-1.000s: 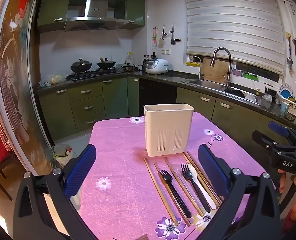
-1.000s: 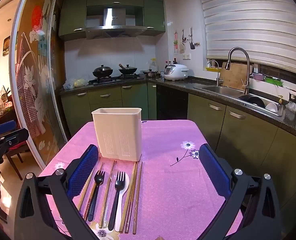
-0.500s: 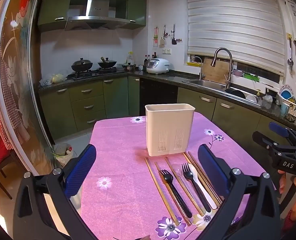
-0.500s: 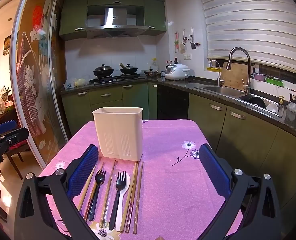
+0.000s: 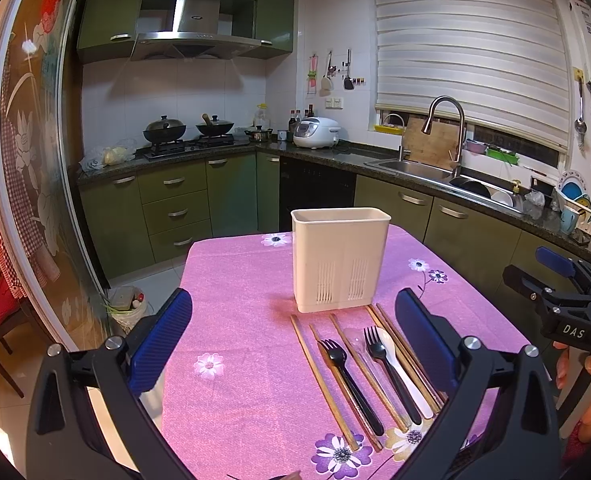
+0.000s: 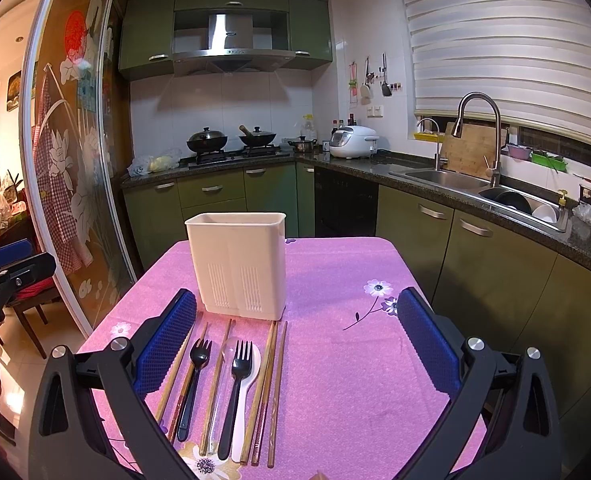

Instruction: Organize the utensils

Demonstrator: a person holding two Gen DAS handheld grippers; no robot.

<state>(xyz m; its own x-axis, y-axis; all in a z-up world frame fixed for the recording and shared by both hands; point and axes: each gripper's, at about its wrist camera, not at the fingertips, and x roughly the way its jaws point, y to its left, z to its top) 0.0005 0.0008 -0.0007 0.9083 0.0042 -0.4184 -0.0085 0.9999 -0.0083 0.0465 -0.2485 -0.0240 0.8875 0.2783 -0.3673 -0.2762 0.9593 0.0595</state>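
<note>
A cream utensil holder stands upright and empty on the pink flowered tablecloth; it also shows in the right wrist view. In front of it lie two black forks, a white spoon, a clear spoon and several wooden chopsticks in a row. My left gripper is open and empty above the table's near edge, utensils toward its right finger. My right gripper is open and empty, the forks and chopsticks near its left finger.
The table is small; its left edge drops to the floor by a sliding glass door. Green kitchen cabinets, a stove with pans and a sink line the far walls. The right gripper shows at the left wrist view's right edge.
Both views have shifted only very slightly. The utensils and the holder have not moved. Both grippers stay open.
</note>
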